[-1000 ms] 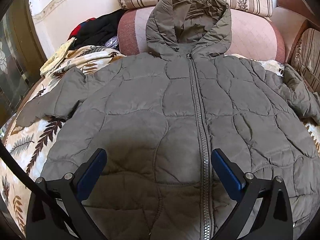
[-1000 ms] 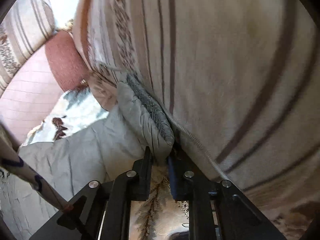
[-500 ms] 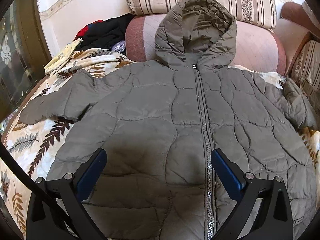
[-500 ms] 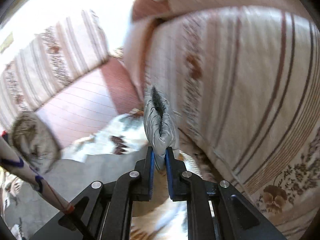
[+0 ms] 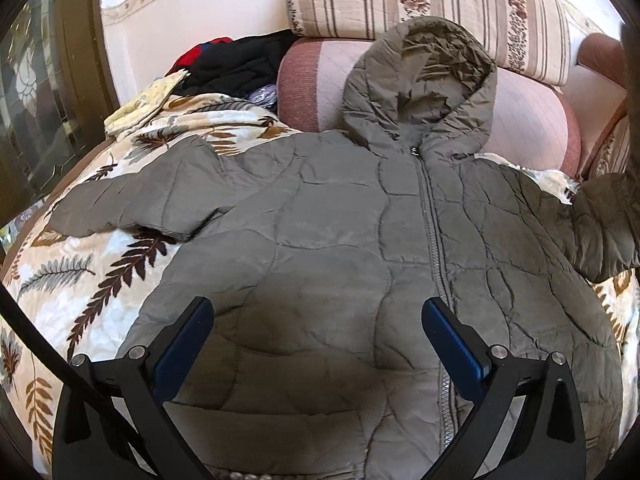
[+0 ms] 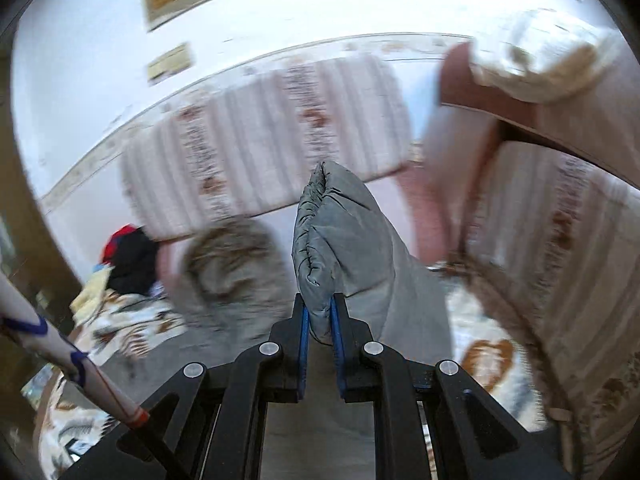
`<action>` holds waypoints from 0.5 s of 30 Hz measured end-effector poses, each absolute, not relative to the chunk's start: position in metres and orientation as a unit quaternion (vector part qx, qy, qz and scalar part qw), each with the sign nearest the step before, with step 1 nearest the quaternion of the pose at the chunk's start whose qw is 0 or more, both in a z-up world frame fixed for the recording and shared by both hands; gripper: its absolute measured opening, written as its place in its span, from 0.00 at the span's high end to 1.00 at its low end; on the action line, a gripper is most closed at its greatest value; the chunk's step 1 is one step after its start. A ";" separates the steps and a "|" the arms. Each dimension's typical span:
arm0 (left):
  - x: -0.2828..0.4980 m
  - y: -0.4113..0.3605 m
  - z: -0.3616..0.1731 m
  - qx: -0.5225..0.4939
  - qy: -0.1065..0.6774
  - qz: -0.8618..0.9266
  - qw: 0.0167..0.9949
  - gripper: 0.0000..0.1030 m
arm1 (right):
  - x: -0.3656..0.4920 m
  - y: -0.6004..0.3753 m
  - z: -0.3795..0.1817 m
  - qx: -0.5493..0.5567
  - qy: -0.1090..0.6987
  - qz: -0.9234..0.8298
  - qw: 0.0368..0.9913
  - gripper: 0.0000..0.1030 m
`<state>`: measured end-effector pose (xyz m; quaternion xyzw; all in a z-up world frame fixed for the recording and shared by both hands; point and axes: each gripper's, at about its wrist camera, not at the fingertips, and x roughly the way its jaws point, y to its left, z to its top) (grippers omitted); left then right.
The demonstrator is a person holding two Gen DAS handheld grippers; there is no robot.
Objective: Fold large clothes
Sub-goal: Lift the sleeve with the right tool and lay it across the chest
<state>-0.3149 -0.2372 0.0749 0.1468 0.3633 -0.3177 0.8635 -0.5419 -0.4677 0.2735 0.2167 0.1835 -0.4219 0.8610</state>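
A grey-green quilted hooded jacket [image 5: 340,248] lies front up and zipped on a leaf-print blanket [image 5: 72,280], its hood [image 5: 420,80] resting against a pink bolster. My left gripper [image 5: 318,320] hovers open above the jacket's lower front, nothing between its blue pads. In the right wrist view my right gripper [image 6: 319,316] is shut on the cuff end of the jacket's sleeve [image 6: 340,236], which stands up out of the jaws, lifted off the blanket. That raised sleeve [image 5: 604,224] shows at the right edge of the left wrist view.
Striped cushions [image 5: 420,4] and a pink bolster [image 5: 532,120] line the back wall. A pile of black and red clothes [image 5: 236,60] sits at the back left. Another striped cushion [image 6: 560,260] stands at the right. A dark wooden frame [image 5: 36,92] borders the left side.
My right gripper has swung up and leftward with the sleeve cuff, away from the striped cushion. The left gripper drew back and rose a little, so more of the jacket shows.
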 end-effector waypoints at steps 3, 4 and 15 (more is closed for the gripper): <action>-0.310 -0.232 0.076 0.141 0.365 -0.314 0.865 0.00 | -0.513 -0.450 0.268 0.223 0.188 -0.386 0.875 0.89; -0.310 -0.230 0.077 0.139 0.365 -0.313 0.866 0.00 | -0.502 -0.447 0.265 0.226 0.191 -0.373 0.879 0.89; -0.295 -0.217 0.079 0.119 0.372 -0.292 0.873 0.00 | -0.414 -0.417 0.217 0.274 0.230 -0.254 0.899 0.89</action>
